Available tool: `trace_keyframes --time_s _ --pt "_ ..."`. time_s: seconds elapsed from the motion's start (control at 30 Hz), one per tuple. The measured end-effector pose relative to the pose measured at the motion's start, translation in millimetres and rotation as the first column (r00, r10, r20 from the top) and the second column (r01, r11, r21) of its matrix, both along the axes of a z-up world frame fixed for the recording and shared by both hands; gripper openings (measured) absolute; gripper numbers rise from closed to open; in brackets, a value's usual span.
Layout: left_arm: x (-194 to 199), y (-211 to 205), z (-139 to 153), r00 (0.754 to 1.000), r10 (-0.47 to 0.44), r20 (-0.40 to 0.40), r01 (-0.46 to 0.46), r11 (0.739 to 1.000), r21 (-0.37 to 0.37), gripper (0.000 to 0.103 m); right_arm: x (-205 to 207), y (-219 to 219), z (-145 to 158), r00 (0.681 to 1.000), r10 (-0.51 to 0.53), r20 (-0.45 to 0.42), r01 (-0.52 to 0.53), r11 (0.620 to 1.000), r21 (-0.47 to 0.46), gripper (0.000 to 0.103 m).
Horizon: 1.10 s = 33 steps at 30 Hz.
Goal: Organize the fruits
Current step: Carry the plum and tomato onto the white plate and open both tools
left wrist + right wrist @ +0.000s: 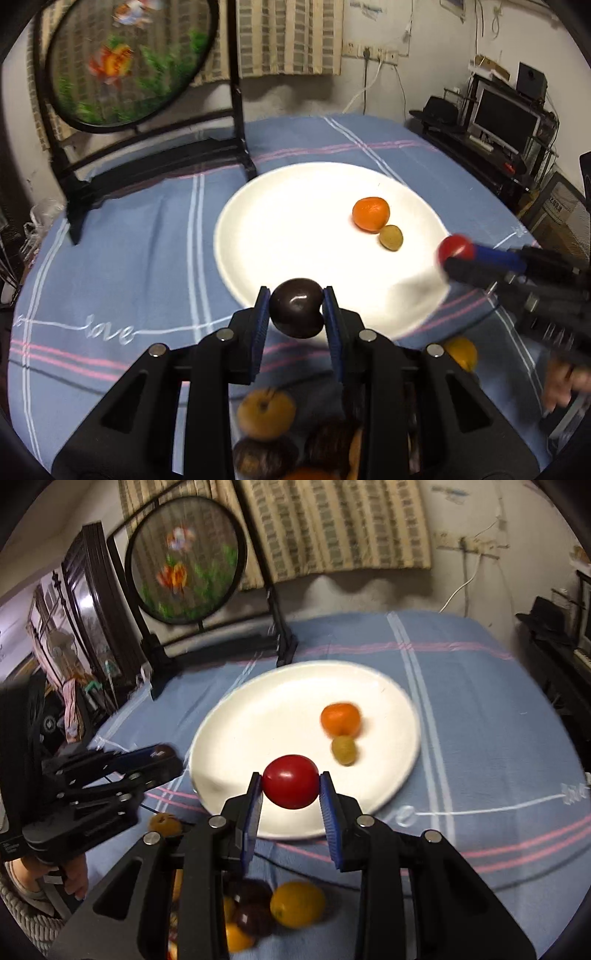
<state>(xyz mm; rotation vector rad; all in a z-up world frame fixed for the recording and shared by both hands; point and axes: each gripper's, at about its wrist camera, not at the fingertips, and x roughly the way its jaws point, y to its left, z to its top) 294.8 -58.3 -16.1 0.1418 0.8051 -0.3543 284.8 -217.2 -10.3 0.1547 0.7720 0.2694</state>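
The left gripper (pixel 296 308) is clamped on a dark plum (pixel 295 308), its blue pads pressing the fruit's two sides, and holds it above the near rim of the white plate (pixel 280 236). The right gripper (pixel 291 786) grips a red tomato (pixel 290 786) the same way, also over the plate's near edge. Both fruits sit at the fingertips, taken across their widest part — the sensible place, since the rounded skin would likely slide out if pinched nearer an end.

I judge both to be light, smooth-skinned and somewhat glossy, so slippery, and soft enough to bruise or split under a hard squeeze; a gentle, centred hold should do. Being round, they may roll once set down, so a spot away from the plate's rim looks safer.

On the plate lie two fruits: one orange mandarin (pixel 370 214) toward its far right side and one small green-brown fruit (pixel 390 238) touching it on the near side. Two more are held — one plum, one tomato.

On the blue striped cloth of the worktop (pixel 122 236), nearer than the plate, a cluster waits under the grippers: one yellow-orange citrus (pixel 297 904) is plain, with at least two dark plums (pixel 251 908) beside it and some brownish and orange fruits, though the gripper bodies and blur hide too much for a sure count.
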Motion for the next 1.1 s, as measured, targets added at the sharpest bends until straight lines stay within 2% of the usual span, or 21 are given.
trace_keyframes --time_s 0.1,0.17,0.2,0.23,0.3,0.33,0.47,0.57,0.67,0.73,0.83,0.97,1.1 --pt "15.7 -10.3 -14.3 1.000 -0.012 -0.025 0.012 1.000 0.010 0.036 12.9 4.2 -14.1 0.999 0.003 -0.036 -0.004 1.000 -0.018 0.032" --pt "18.5 -12.7 -20.0 1.000 -0.015 -0.022 0.015 1.000 0.014 0.067 18.4 6.1 -20.3 0.998 0.017 -0.068 -0.020 0.999 -0.037 0.033" --pt "18.6 -12.8 -22.2 1.000 -0.008 -0.012 0.008 1.000 0.022 0.070 18.6 4.6 -20.6 0.998 0.011 -0.062 -0.014 0.999 -0.046 0.034" --pt "18.4 -12.6 -23.8 1.000 -0.006 -0.009 0.006 0.999 0.031 0.071 18.1 3.9 -20.9 0.998 0.007 -0.059 -0.010 0.999 -0.050 0.034" --pt "18.5 -10.4 -24.1 1.000 -0.007 -0.014 0.007 1.000 0.029 0.071 17.0 -0.8 -21.8 0.998 -0.003 -0.061 0.001 0.999 -0.045 0.045" --pt "18.9 -7.9 -22.8 1.000 -0.001 -0.014 0.001 1.000 0.022 0.071 15.7 -3.3 -20.7 0.999 -0.006 -0.053 0.005 1.000 -0.031 0.066" --pt "16.5 6.6 -10.3 0.999 0.050 0.011 -0.050 0.999 0.000 0.080 10.8 -6.6 -9.7 1.000 -0.019 0.011 0.020 0.999 -0.028 0.068" --pt "5.4 18.4 1.0 0.997 0.071 0.035 -0.071 0.997 -0.013 0.081 0.8 -11.7 1.3 0.998 -0.037 0.059 0.037 0.999 -0.004 0.068" --pt "-18.3 39.1 4.4 0.994 0.098 0.050 -0.096 0.995 -0.037 0.087 -18.2 -19.8 17.1 0.992 -0.053 0.112 0.051 0.998 0.026 0.068" --pt "-36.4 55.1 -1.0 0.991 0.130 0.042 -0.128 0.991 -0.037 0.087 -33.8 -25.3 22.3 0.989 -0.070 0.133 0.063 0.996 0.057 0.068" --pt "-54.3 72.0 -12.0 0.986 0.162 0.021 -0.161 0.986 -0.046 0.087 -55.7 -33.9 16.7 0.987 -0.105 0.124 0.091 0.989 0.114 0.070" --pt "-59.8 78.6 -27.9 0.984 0.179 -0.020 -0.180 0.983 -0.046 0.087 -71.7 -48.1 -1.9 0.987 -0.153 0.051 0.142 0.974 0.178 0.083" --pt "-59.4 70.2 -32.3 0.988 0.150 -0.026 -0.150 0.988 -0.032 0.087 -73.9 -55.7 -4.1 0.982 -0.182 0.047 0.169 0.966 0.194 0.084"
